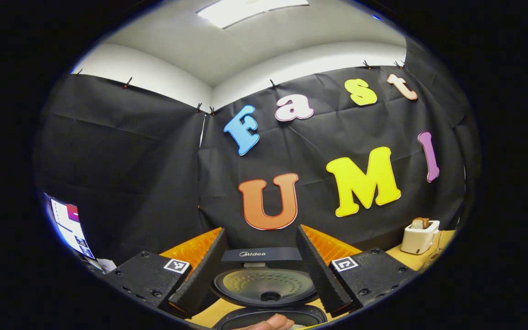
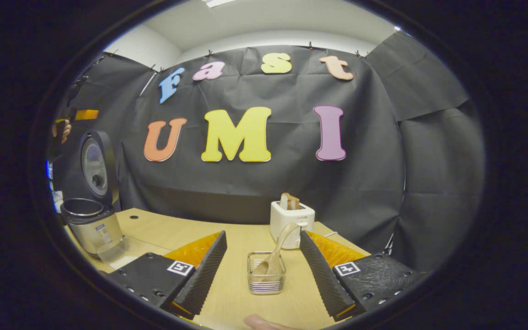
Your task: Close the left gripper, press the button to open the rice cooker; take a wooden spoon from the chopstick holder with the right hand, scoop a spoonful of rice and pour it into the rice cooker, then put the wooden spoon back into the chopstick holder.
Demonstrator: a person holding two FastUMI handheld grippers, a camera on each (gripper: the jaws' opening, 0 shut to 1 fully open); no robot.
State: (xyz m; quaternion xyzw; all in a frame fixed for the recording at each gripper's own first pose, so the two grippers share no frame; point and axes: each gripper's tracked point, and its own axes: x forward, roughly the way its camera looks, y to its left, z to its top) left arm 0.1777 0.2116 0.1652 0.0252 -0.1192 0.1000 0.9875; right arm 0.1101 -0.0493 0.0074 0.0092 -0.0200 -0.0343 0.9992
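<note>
Your left gripper hangs released over the rice cooker, lid up; your right gripper gapes too, empty. The wooden spoon leans in the chopstick holder, near the toaster.

The brand name "Midea" stands in small pale letters on the dark hinge band of the open rice cooker, above its raised lid. The sticker on the cooker's body is too small to read.
</note>
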